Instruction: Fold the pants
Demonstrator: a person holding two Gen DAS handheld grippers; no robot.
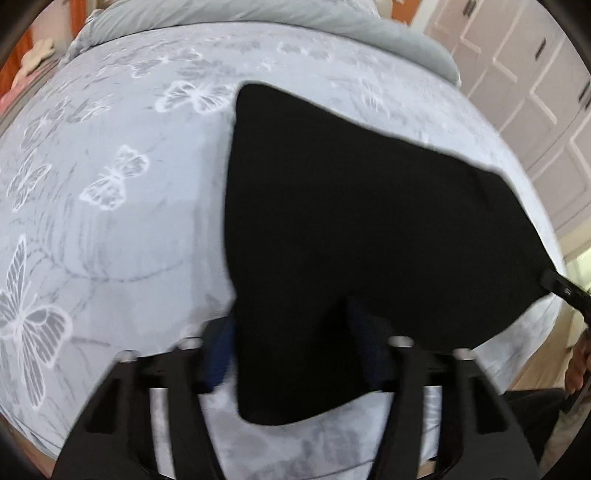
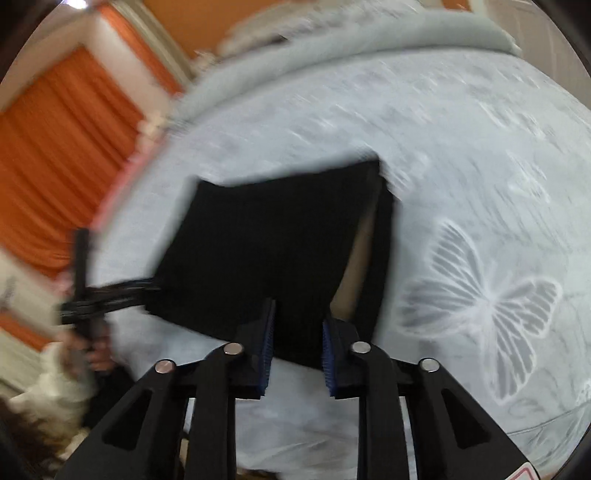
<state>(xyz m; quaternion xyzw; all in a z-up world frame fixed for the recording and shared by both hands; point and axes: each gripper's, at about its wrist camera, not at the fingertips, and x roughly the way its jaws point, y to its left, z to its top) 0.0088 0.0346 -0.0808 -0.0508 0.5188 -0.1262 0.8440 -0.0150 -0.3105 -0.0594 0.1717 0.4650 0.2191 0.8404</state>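
Note:
The black pants (image 1: 351,229) lie folded on a pale blue bedspread with white butterflies (image 1: 110,221). My left gripper (image 1: 291,354) has its fingers apart with the near corner of the pants between them; the cloth hides part of the blue pads. My right gripper (image 2: 297,350) is open with blue pads (image 2: 267,343) on either side of the near edge of the pants (image 2: 266,251). The right gripper's tip shows at the pants' right corner in the left wrist view (image 1: 561,291). The left gripper shows at the left of the right wrist view (image 2: 96,295).
A grey duvet (image 1: 369,33) is rolled along the far end of the bed. Orange curtains (image 2: 55,158) hang to the left and white panelled cupboard doors (image 1: 517,74) stand to the right. The bed's near edge is just below the grippers.

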